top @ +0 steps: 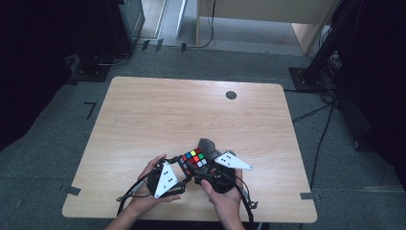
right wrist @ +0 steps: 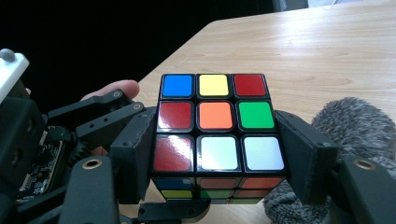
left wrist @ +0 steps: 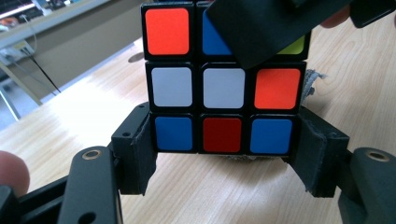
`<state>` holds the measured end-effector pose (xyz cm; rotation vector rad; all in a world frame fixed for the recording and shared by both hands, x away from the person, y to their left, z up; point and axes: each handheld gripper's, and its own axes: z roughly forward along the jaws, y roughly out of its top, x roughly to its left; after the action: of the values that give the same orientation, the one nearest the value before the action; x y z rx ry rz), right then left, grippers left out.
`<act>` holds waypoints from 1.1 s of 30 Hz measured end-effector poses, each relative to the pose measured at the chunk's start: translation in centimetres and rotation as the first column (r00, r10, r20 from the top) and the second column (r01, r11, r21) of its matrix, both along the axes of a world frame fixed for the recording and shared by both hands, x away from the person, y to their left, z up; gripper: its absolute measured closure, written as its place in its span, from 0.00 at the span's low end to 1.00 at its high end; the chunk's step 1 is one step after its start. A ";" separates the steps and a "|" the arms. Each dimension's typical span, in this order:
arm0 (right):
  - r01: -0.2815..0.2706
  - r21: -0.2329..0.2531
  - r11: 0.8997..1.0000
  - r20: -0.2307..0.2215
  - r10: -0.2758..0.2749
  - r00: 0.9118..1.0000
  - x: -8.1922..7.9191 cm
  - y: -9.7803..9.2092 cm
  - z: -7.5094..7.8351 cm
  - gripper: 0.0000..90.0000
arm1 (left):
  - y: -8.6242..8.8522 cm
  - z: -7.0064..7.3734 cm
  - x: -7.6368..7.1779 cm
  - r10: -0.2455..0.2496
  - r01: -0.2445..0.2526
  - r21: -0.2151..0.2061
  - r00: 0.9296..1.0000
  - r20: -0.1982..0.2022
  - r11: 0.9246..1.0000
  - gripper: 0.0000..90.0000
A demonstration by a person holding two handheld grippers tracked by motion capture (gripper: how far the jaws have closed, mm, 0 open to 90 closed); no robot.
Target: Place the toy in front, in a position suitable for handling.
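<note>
Left gripper (top: 178, 168) on cube (top: 193, 160), wooden table (top: 158, 110), grey carpet (top: 43, 158)

cube (top: 194, 159) on table (top: 158, 115), fuzzy ball (top: 208, 143) behind

wood table (top: 143, 115) | grey carpet floor (top: 43, 163) | dark surroundings

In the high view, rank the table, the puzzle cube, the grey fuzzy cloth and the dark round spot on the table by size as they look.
1. Table
2. Puzzle cube
3. Grey fuzzy cloth, partly hidden, so it could rival the cube
4. Dark round spot
</note>
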<state>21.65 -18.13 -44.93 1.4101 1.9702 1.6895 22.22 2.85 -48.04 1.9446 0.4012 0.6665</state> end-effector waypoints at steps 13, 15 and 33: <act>-0.005 0.023 1.000 -0.038 0.006 0.999 0.3 -0.3 0.0 0.39 | 0.1 0.0 0.2 -0.021 0.021 -0.010 1.000 -0.021 1.000 0.38; 0.007 0.017 1.000 -0.037 -0.007 0.999 0.1 -0.1 0.0 0.39 | 0.0 0.0 0.2 -0.012 0.012 -0.011 1.000 -0.021 1.000 0.37; 0.016 -0.117 0.993 0.025 -0.013 1.000 -0.9 1.8 0.2 0.39 | -0.2 0.6 -0.4 0.001 -0.001 -0.015 1.000 0.008 1.000 0.37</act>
<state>20.79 -16.38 -44.75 1.3540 2.0058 1.5491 21.81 2.61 -47.46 1.9275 0.4006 0.6699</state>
